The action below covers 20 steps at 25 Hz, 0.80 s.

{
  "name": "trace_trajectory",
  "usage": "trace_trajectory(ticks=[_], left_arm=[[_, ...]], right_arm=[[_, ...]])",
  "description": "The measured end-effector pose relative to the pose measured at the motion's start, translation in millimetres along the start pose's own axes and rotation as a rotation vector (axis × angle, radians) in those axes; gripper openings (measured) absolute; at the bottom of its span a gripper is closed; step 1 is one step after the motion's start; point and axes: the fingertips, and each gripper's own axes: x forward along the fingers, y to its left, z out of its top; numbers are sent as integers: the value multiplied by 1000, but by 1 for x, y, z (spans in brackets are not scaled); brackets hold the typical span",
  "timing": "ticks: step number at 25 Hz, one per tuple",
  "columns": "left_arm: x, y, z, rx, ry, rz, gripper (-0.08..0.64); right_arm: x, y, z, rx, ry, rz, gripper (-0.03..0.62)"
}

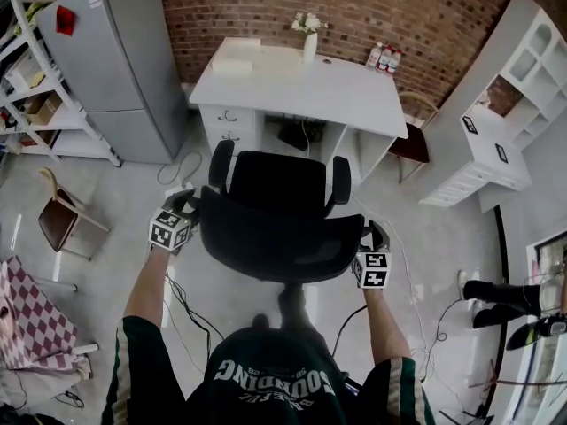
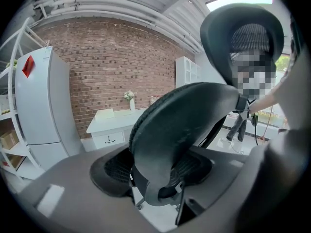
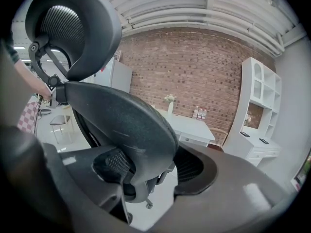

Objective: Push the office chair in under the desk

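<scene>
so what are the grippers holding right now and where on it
The office chair, by its backrest: the jaws of the left gripper clamp its left side edge, those of the right gripper its right side edge.

Place: home office, brick wall [image 1: 354, 7] behind
Ahead of left gripper [image 1: 186, 204]: white desk [image 1: 292, 82]
Left of it: grey fridge [image 1: 115, 69]
Right of right gripper [image 1: 376, 235]: white cabinet [image 1: 492, 153]
Between them: office chair [image 1: 279, 233]

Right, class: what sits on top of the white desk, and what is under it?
On the white desk: a vase of flowers, a white box, some bottles. Under it: something dark, too small to identify. The office chair covers the floor in front.
</scene>
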Motion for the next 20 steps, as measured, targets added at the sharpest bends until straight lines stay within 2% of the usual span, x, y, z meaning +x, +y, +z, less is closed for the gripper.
trace_trajectory(ticks=[20], left_arm=[[79,11,37,13,-25,-18,235]], right_arm=[[57,-58,18,5,53,-20,256]])
